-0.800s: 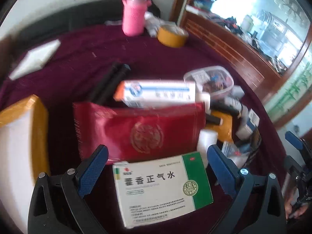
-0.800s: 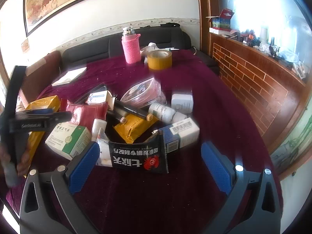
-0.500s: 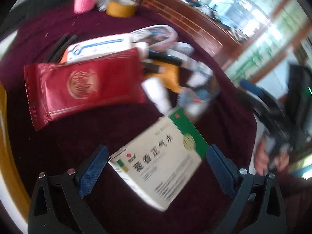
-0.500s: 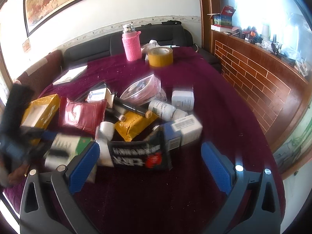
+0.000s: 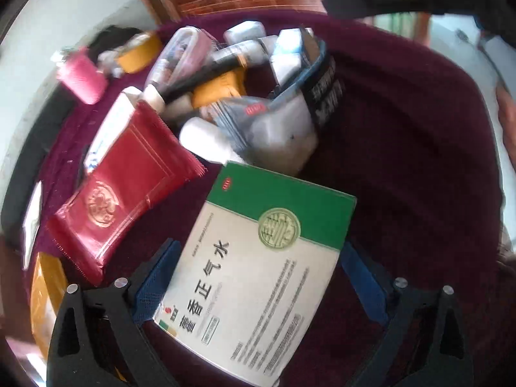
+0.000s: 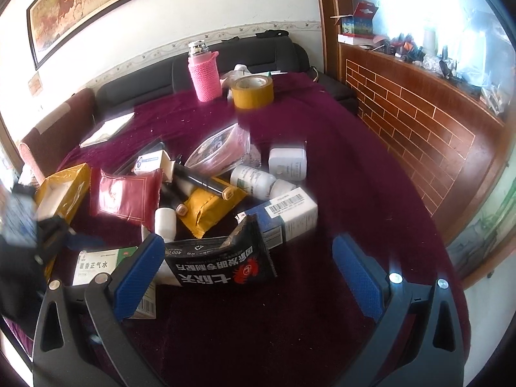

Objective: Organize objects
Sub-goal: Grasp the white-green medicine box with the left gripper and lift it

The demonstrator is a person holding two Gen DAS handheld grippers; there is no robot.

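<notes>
A white and green medicine box (image 5: 258, 277) lies slanted between my left gripper's (image 5: 254, 277) blue pads, which touch its two long sides. The box also shows at the lower left in the right wrist view (image 6: 96, 262), low over the maroon cloth, with the left gripper blurred above it. My right gripper (image 6: 248, 271) stands wide open just short of a black pouch (image 6: 222, 261), holding nothing. Behind the pouch sits a heap with a red pouch (image 6: 125, 196), a yellow packet (image 6: 206, 206), white bottles (image 6: 254, 182) and a blue and white carton (image 6: 287, 216).
A pink-sleeved flask (image 6: 204, 74) and a roll of yellow tape (image 6: 253, 92) stand at the table's far side. A yellow and white box (image 6: 61, 190) lies at the left. A dark sofa and a brick-patterned ledge (image 6: 419, 122) border the table.
The left wrist view has swung round and come closer to the medicine box, and the pads have drawn in against its sides. The right gripper has hardly moved.
</notes>
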